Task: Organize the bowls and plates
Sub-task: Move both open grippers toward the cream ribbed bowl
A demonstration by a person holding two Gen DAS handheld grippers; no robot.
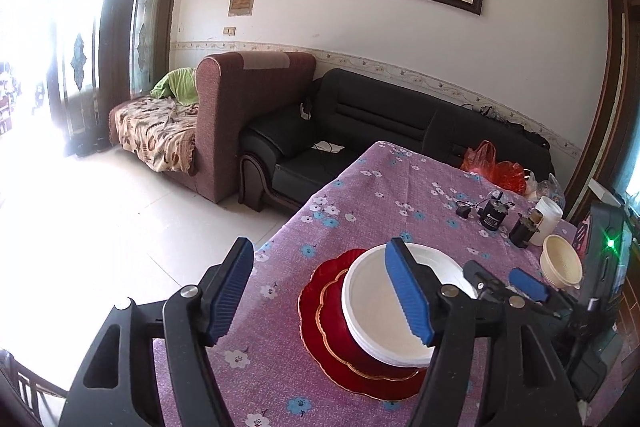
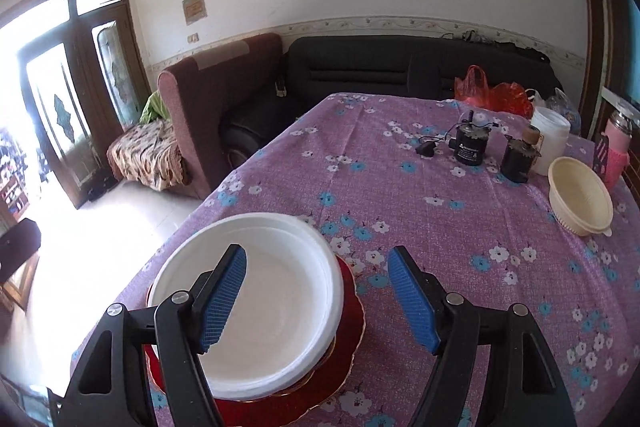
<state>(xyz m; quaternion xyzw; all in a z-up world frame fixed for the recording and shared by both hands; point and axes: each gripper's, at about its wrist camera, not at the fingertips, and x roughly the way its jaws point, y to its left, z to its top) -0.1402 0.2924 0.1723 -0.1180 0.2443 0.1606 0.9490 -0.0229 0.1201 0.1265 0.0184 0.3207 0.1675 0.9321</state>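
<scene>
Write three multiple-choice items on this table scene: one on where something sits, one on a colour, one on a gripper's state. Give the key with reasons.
1. Where does the white bowl sit?
A. on the red plates
B. on the black sofa
C. inside the cream bowl

2. What colour is the lone bowl at the table's far right?
A. blue
B. cream
C. red

3. How is the right gripper?
A. shut on the white bowl
B. shut on a plate
C. open, holding nothing

Key: 1 A, red scalloped rims show under it; 2 B, it looks pale cream; 3 C, its blue pads stand wide apart, pressing on nothing.
</scene>
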